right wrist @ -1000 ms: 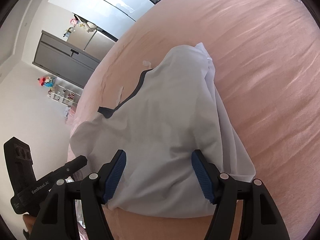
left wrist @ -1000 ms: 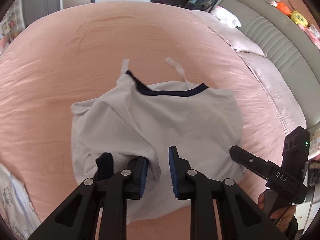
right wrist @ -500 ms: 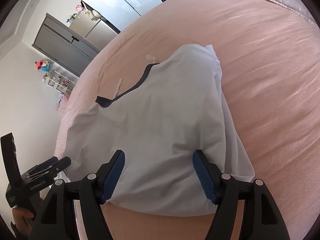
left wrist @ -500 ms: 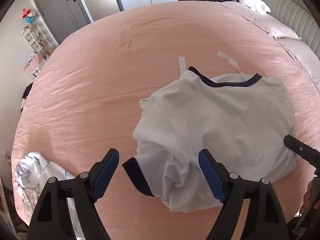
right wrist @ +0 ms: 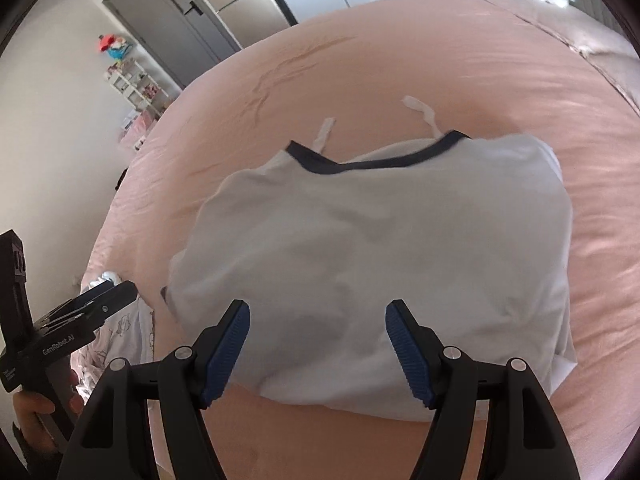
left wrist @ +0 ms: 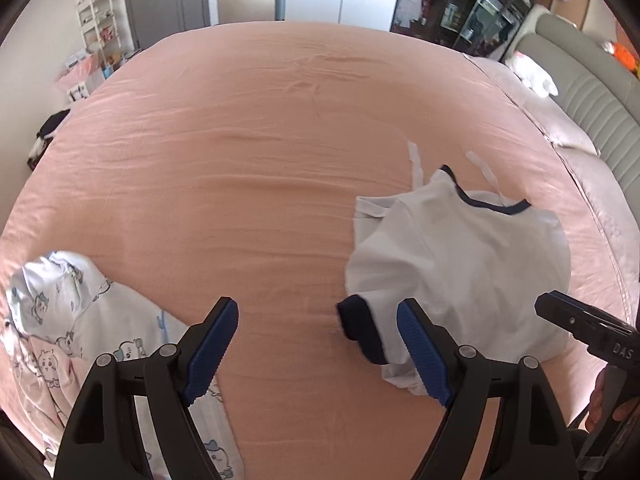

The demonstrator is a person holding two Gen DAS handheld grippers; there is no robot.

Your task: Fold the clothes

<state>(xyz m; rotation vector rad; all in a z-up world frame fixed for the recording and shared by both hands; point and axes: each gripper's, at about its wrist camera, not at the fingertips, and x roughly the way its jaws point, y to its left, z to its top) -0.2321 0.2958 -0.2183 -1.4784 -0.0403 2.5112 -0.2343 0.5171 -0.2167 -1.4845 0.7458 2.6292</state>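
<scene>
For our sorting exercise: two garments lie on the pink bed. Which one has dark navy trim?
The white shirt, with navy at its collar and sleeve cuff. The cartoon-print garment at the bed's near left edge shows none.

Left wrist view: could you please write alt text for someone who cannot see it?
A white T-shirt with navy trim lies partly folded on a pink bedsheet, right of the open left gripper. A cartoon-print garment lies lower left; the right gripper enters from the right.

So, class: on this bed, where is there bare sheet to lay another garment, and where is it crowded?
Free: the wide pink sheet between the white shirt and the printed clothes, up to the far edge. Crowded: the near left corner with the printed clothes, and the right side by the pillows.
</scene>
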